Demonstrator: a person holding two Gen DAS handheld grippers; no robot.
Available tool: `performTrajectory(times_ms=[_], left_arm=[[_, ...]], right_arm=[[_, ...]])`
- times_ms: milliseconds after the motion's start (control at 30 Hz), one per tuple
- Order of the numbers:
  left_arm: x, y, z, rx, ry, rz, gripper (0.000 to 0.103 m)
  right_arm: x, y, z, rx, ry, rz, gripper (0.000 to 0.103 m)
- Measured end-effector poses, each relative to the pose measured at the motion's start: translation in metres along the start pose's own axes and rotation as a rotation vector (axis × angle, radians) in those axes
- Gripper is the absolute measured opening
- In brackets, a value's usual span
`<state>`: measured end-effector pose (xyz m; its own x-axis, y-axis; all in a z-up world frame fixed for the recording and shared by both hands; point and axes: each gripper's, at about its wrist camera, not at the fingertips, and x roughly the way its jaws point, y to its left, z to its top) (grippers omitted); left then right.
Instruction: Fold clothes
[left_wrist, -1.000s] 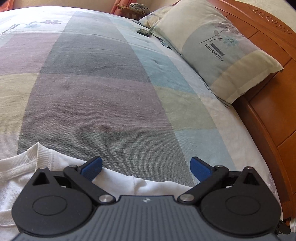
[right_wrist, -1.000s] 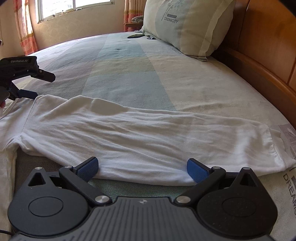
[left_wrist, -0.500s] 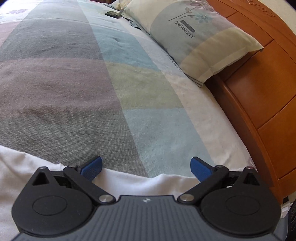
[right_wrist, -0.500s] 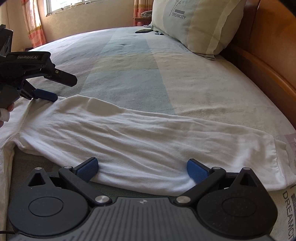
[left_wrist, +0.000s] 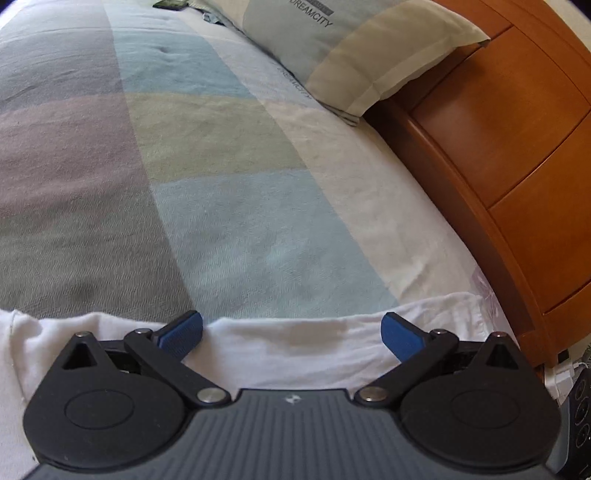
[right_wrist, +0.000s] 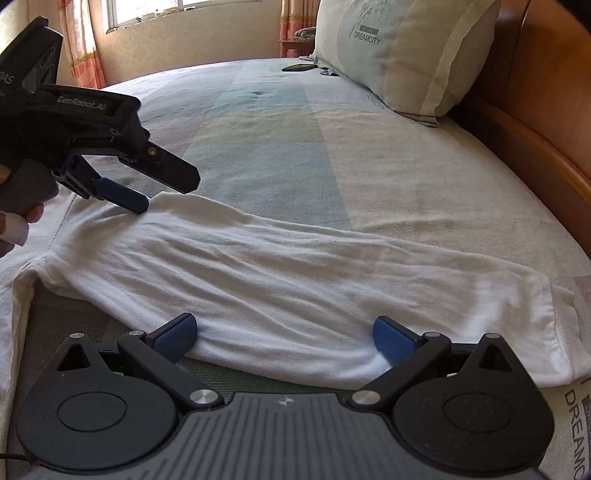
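Note:
A white long-sleeved shirt lies flat on the bed, its sleeve (right_wrist: 295, 280) stretched out to the right with the cuff (right_wrist: 554, 332) near the bed's edge. My right gripper (right_wrist: 284, 338) is open, low over the sleeve's near edge. My left gripper (left_wrist: 291, 332) is open over the sleeve's far edge (left_wrist: 295, 347). In the right wrist view the left gripper (right_wrist: 159, 188) hovers at the shoulder end of the sleeve, one blue pad touching the cloth.
The bed has a pastel checked cover (left_wrist: 221, 184). A pillow (right_wrist: 402, 51) leans on the wooden headboard (left_wrist: 517, 147) at the right. A dark phone (right_wrist: 297, 67) lies far back. A window and curtains (right_wrist: 77, 40) are behind.
My left gripper has moved right along the shirt, from the collar to the sleeve, and swung toward the headboard. My right gripper has moved slightly closer to the sleeve. Both stay open.

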<state>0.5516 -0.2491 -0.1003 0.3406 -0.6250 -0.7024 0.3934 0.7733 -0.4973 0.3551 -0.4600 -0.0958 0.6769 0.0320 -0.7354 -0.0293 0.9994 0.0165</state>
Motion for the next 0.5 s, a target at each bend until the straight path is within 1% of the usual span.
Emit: performTrajectory(times_ms=[67, 133, 167, 267, 333, 433, 500], left_arm=[[0.004, 0.000, 0.007, -0.009, -0.013, 0.012, 0.102], [-0.001, -0.004, 0.009, -0.019, -0.011, 0.006, 0.102], [-0.006, -0.008, 0.008, -0.007, -0.017, -0.004, 0.102], [-0.025, -0.025, -0.002, 0.037, -0.033, -0.038, 0.102], [-0.031, -0.032, -0.009, 0.043, -0.024, -0.071, 0.102], [-0.032, -0.041, -0.020, 0.061, 0.008, -0.097, 0.102], [-0.030, -0.045, -0.028, 0.070, 0.033, -0.115, 0.102]], right_arm=[[-0.001, 0.000, -0.001, -0.002, 0.000, 0.000, 0.103], [-0.003, -0.003, 0.003, -0.003, 0.019, 0.011, 0.103], [-0.004, -0.005, 0.006, 0.009, 0.028, 0.014, 0.103], [-0.009, -0.019, 0.016, 0.072, -0.003, -0.006, 0.103], [-0.007, -0.032, 0.021, 0.130, -0.018, -0.012, 0.103], [0.008, -0.048, 0.022, 0.206, -0.005, -0.034, 0.103], [0.016, -0.047, 0.024, 0.162, -0.010, -0.090, 0.103]])
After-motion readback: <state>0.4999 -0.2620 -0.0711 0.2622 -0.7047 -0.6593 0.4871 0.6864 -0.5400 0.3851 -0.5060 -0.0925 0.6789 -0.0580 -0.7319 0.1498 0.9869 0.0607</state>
